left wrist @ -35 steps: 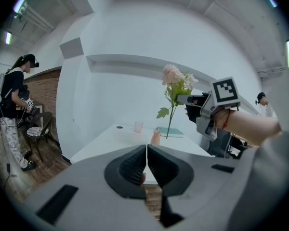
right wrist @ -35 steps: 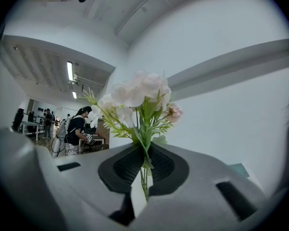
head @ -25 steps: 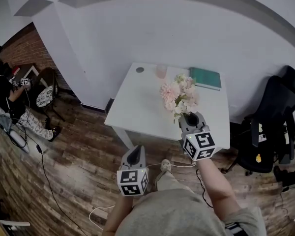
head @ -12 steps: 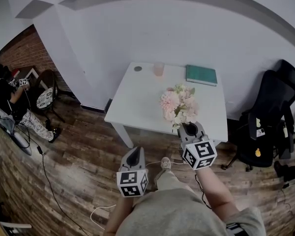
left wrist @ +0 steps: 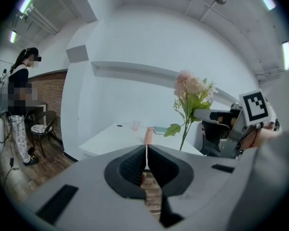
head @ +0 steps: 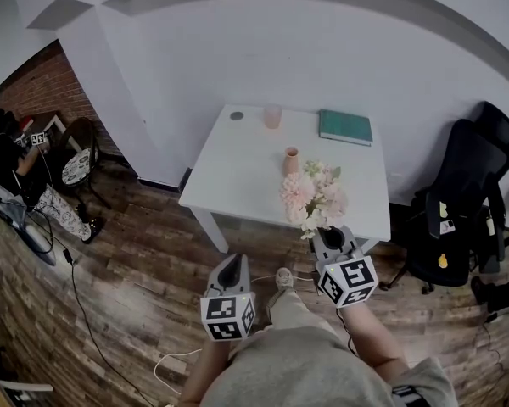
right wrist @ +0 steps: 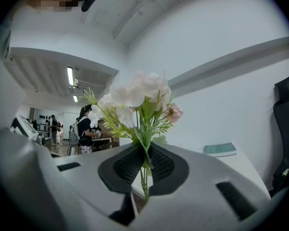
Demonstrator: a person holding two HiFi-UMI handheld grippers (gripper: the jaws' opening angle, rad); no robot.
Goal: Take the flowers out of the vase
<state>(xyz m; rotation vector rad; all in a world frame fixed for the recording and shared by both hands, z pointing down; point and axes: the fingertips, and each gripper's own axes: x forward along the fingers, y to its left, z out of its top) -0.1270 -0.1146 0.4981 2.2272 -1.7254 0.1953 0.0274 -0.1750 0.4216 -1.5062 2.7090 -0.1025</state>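
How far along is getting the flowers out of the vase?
Done: the flowers are clear of the pink vase, which stands empty on the white table. In hand: the right hand-held gripper is shut on their stems. Left: probably setting them down; the left hand-held gripper is shut, empty.

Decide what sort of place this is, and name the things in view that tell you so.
Probably an office or lab workroom: a white table with a green book, a black office chair beside it, and cables trailing across the wood floor.
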